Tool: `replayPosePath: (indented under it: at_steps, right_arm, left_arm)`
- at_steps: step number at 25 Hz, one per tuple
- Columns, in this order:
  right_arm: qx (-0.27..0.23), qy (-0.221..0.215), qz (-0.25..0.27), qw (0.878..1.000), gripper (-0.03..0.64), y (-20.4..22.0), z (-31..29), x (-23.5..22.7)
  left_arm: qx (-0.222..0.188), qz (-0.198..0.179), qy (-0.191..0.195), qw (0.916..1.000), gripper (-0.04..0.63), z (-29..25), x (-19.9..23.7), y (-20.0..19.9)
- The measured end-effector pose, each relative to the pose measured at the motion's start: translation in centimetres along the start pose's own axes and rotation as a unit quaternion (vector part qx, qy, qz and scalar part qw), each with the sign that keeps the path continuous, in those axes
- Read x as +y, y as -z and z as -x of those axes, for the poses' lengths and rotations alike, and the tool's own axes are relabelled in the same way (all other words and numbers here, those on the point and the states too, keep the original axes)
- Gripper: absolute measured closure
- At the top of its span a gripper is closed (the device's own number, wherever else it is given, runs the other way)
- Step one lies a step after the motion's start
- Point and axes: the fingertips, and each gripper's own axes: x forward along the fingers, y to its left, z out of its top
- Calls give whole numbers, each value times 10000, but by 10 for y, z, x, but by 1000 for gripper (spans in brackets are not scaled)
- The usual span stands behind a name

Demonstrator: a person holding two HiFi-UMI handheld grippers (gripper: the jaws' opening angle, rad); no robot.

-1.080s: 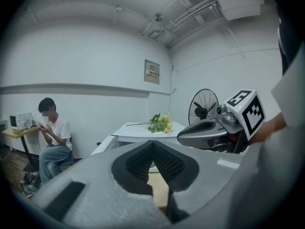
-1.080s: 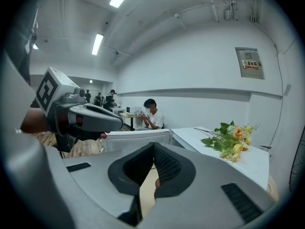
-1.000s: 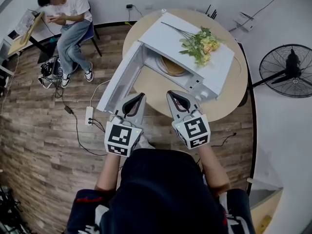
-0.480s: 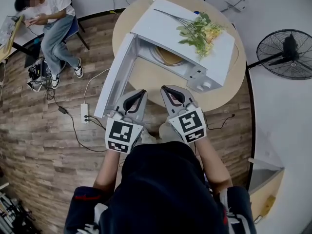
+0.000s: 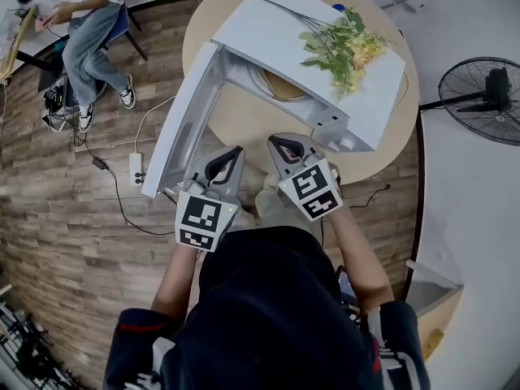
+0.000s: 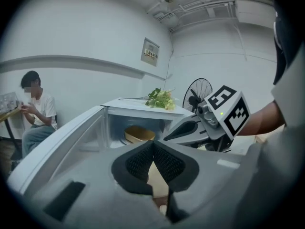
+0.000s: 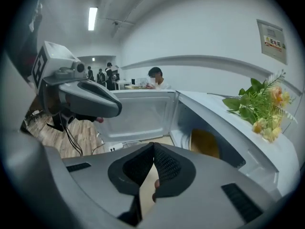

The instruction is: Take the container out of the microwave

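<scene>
A white microwave (image 5: 313, 35) stands on a round table (image 5: 244, 132), its door (image 5: 175, 128) swung open to the left. Inside it sits a tan round container (image 5: 280, 84), also seen in the left gripper view (image 6: 139, 134) and the right gripper view (image 7: 205, 143). My left gripper (image 5: 234, 153) and right gripper (image 5: 280, 142) hover side by side over the table's near edge, in front of the opening and apart from the container. Both are shut with nothing between their pads, the left (image 6: 152, 144) and the right (image 7: 153, 147).
A bunch of flowers (image 5: 345, 47) lies on top of the microwave. A standing fan (image 5: 487, 96) is at the right. A person (image 5: 77, 10) sits at the far left by a chair. A power strip (image 5: 136, 169) and cables lie on the wooden floor.
Both grippers have sunk and now point more toward the microwave opening. The microwave looks larger and nearer in the head view. Both stay shut.
</scene>
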Motion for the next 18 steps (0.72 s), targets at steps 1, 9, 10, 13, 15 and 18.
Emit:
replayPosePath:
  at_steps: [1, 9, 10, 13, 15, 18]
  right_arm:
    - [127, -20, 126, 9998, 609, 6, -4, -5]
    - [996, -113, 979, 9901, 609, 45, -45, -34]
    - [1068, -109, 1076, 9884, 609, 47, -50, -36]
    - [1217, -99, 1273, 9843, 607, 51, -64, -42]
    - [1270, -32, 1345, 9827, 603, 52, -73, -49]
    - [1358, 105, 1402, 9807, 552, 52, -82, -61]
  left_arm:
    - [52, 48, -4, 10000, 581, -4, -1, 5]
    - [330, 247, -180, 9990, 581, -26, 1, 29]
    - [349, 276, -216, 9988, 581, -26, 3, 31]
    - [397, 356, -328, 9980, 581, -27, 9, 37]
    - [410, 419, -387, 9975, 581, -28, 12, 40]
    - [436, 506, -440, 9968, 581, -30, 14, 45]
